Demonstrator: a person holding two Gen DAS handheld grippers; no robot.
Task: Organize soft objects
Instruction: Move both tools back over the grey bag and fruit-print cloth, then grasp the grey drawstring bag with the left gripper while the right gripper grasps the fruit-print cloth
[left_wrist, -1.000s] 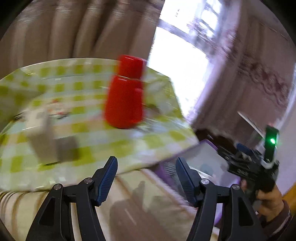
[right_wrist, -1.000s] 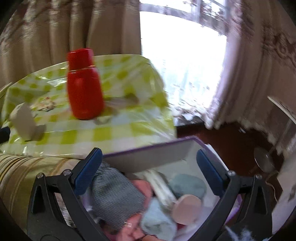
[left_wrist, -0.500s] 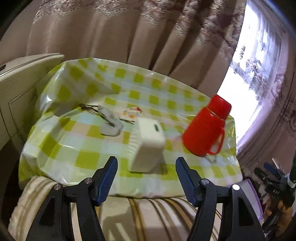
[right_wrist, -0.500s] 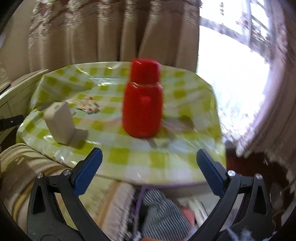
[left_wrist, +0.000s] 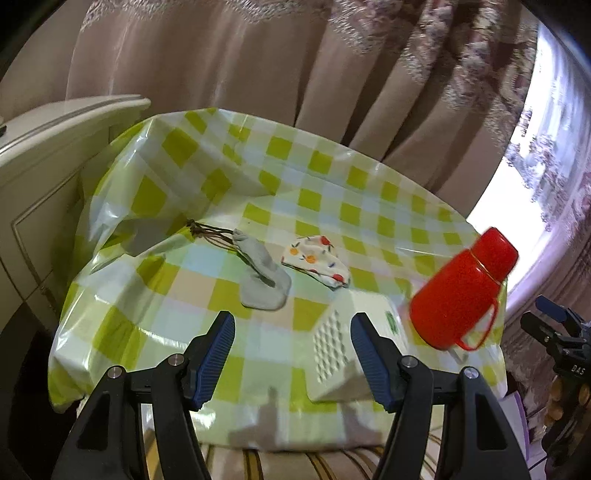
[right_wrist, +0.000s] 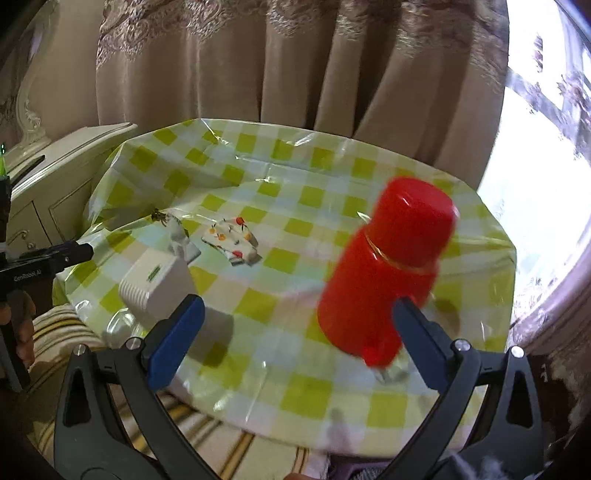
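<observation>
A grey sock (left_wrist: 260, 275) and a white fruit-print cloth (left_wrist: 317, 264) lie near the middle of the green-checked round table (left_wrist: 221, 177). Both also show in the right wrist view: the sock (right_wrist: 181, 240) mostly hidden behind a white box, the cloth (right_wrist: 232, 240) beside it. My left gripper (left_wrist: 291, 356) is open and empty above the table's near edge, short of the sock. My right gripper (right_wrist: 295, 332) is open and empty above the near edge, with the red flask between its fingers in view.
A white box (left_wrist: 351, 350) stands near the table's front, and shows in the right wrist view (right_wrist: 155, 284). A red flask (left_wrist: 461, 291) stands at the right (right_wrist: 388, 269). A cream cabinet (left_wrist: 44, 147) stands left. Curtains hang behind. A striped cushion (right_wrist: 55, 332) lies below the table.
Both grippers swung up and left from the purple bin of soft items to the table. The bin has left view; the sock and cloth have come into view.
</observation>
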